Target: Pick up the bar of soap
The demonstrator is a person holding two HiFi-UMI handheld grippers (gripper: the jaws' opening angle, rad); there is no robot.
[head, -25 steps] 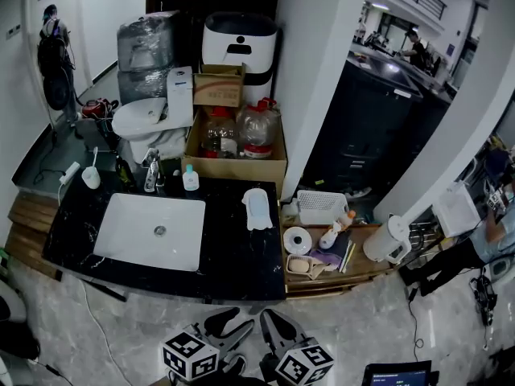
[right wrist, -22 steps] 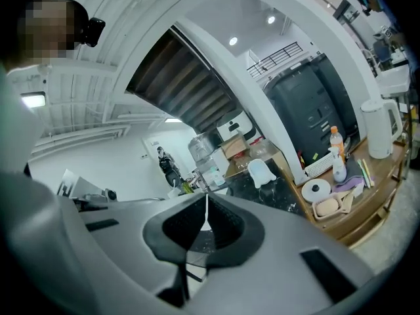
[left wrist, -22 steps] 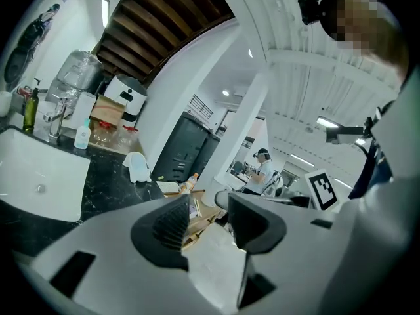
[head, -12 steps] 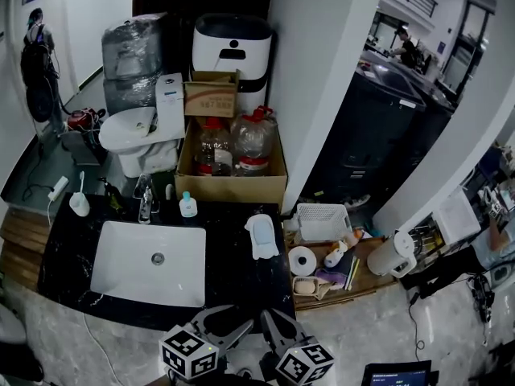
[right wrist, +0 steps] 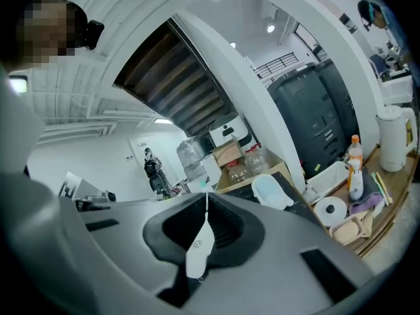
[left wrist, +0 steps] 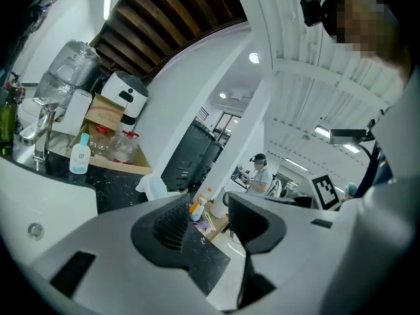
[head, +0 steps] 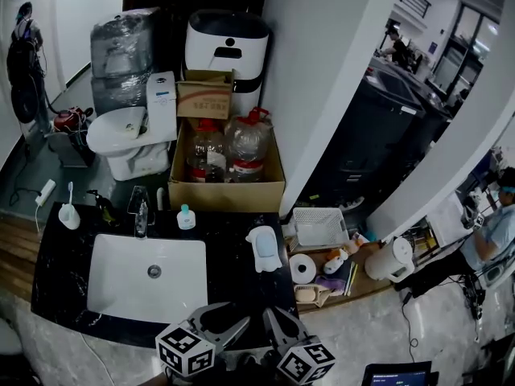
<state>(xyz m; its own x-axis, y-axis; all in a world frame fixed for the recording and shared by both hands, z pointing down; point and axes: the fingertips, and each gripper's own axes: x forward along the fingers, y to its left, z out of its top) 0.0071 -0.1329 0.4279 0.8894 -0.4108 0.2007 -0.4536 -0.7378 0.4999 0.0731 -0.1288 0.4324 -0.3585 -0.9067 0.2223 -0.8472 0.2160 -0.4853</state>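
You've carried both grippers nearer the bench (head: 233,280); left gripper (head: 229,318) fingers spread, right gripper (head: 274,318) fingers pressed together, empty.

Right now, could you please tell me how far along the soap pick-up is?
Nothing looks done: the pale blue bar of soap lies in its white dish on the black stone counter. Nothing is in hand. The left gripper has its fingers apart and empty. The right gripper has them shut on nothing. Both are well short of the dish. Left to do: reach the bar, grip it and lift.
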